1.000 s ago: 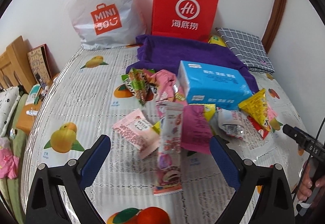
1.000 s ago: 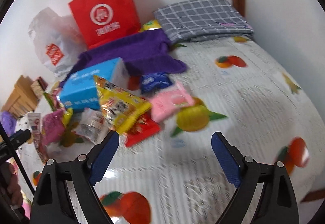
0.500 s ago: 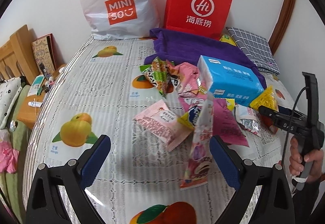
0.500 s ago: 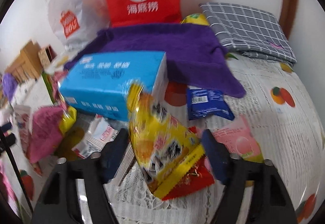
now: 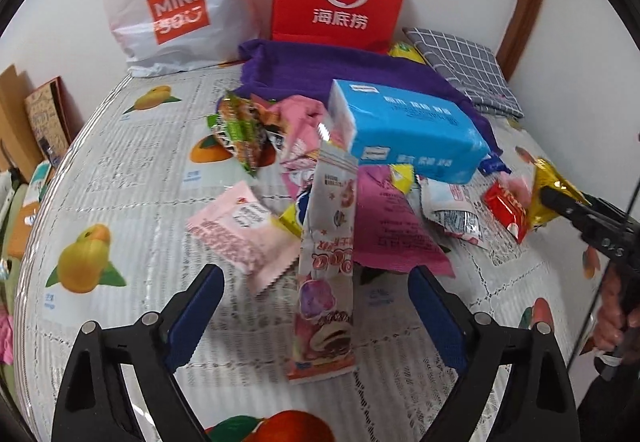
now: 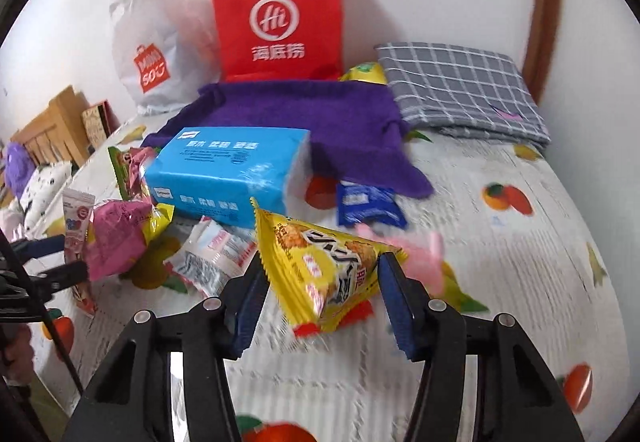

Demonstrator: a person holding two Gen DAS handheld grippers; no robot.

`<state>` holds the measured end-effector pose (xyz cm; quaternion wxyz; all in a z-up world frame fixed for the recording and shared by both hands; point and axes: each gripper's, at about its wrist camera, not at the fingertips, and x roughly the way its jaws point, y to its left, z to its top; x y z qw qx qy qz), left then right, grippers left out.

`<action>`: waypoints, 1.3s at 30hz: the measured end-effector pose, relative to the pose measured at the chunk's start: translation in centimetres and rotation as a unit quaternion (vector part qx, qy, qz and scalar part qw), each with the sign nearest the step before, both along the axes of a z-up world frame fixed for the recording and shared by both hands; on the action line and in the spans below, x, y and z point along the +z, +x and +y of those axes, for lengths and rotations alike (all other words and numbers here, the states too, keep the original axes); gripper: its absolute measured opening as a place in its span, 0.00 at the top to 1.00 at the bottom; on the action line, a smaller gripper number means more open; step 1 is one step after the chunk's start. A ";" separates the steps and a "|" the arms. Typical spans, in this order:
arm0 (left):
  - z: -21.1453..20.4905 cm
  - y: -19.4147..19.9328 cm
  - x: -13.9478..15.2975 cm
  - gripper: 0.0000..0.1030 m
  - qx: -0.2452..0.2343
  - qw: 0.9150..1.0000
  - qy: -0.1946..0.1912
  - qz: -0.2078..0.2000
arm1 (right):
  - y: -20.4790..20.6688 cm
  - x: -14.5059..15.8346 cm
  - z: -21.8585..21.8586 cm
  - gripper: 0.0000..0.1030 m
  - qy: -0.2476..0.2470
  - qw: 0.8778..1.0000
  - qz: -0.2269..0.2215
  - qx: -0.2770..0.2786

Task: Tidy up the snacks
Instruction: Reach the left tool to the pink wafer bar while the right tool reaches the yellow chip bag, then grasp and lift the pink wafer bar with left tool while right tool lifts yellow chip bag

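A heap of snack packets lies on a fruit-print tablecloth (image 5: 120, 177). My left gripper (image 5: 316, 306) is open, its fingers on either side of a long pink-and-white cake packet (image 5: 326, 262) without touching it. A light pink packet (image 5: 244, 230) and a magenta packet (image 5: 388, 230) lie beside it. My right gripper (image 6: 320, 294) has narrowed around a yellow triangular snack bag (image 6: 320, 266), its pads touching or nearly touching the bag; the bag also shows in the left wrist view (image 5: 550, 197). A blue tissue pack (image 6: 228, 169) lies behind.
A red paper bag (image 6: 280, 17) and a white plastic bag (image 6: 156, 53) stand at the back wall. A purple towel (image 6: 304, 121) and a grey checked cloth (image 6: 456, 89) lie in front of them. A dark blue packet (image 6: 368, 205) and a red packet (image 5: 504, 209) lie nearby.
My right gripper moved in to the yellow bag and narrowed around it. My left gripper drew closer to the long cake packet and stayed open.
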<state>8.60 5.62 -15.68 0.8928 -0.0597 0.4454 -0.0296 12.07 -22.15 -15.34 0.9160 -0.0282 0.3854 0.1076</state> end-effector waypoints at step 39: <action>-3.9 -0.4 9.8 0.82 -0.057 0.997 -0.029 -0.054 | -2.4 5.0 -3.0 0.55 0.053 0.998 -0.011 -0.038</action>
